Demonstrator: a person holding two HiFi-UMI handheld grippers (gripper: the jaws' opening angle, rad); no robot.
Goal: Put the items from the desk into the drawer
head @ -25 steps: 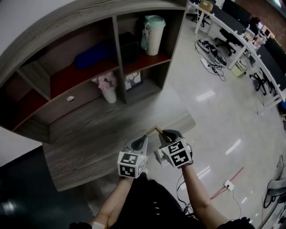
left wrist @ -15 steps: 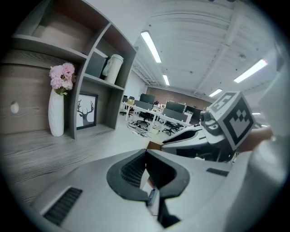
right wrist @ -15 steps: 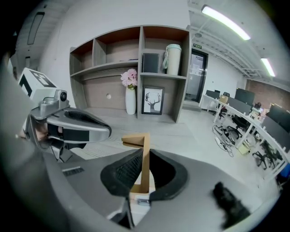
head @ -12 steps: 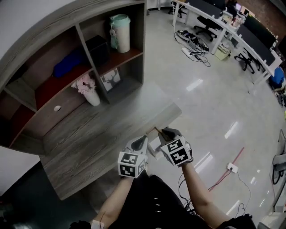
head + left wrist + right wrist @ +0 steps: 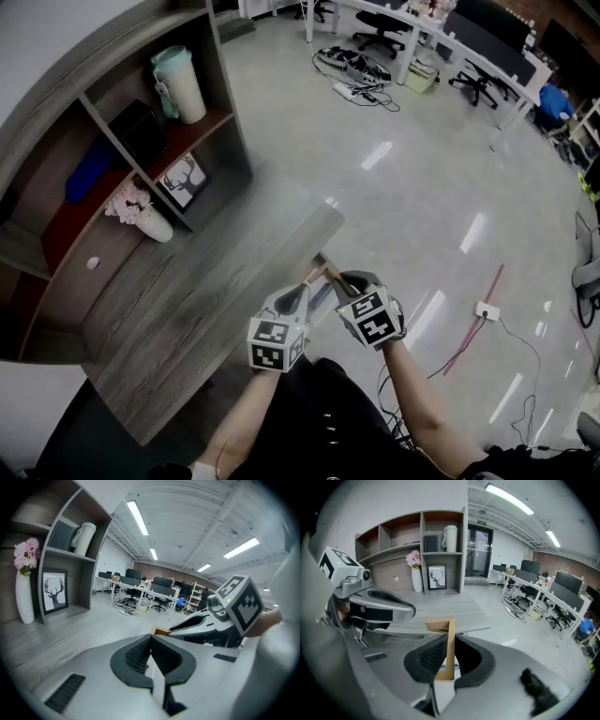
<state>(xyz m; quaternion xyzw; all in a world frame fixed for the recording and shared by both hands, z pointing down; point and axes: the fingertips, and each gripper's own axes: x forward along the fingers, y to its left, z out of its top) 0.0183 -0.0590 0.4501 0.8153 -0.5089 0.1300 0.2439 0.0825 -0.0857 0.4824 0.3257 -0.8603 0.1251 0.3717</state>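
The left gripper (image 5: 296, 291) and right gripper (image 5: 341, 280) stay side by side near the front edge of the desk (image 5: 178, 305). Since a second ago the head view has swung, so the desk and shelf unit (image 5: 228, 141) sit further left and more floor (image 5: 422, 187) shows. The left gripper's jaws are pressed together with nothing between them. The right gripper's jaws remain clamped on a thin wooden piece (image 5: 449, 641), which is held off the desk.
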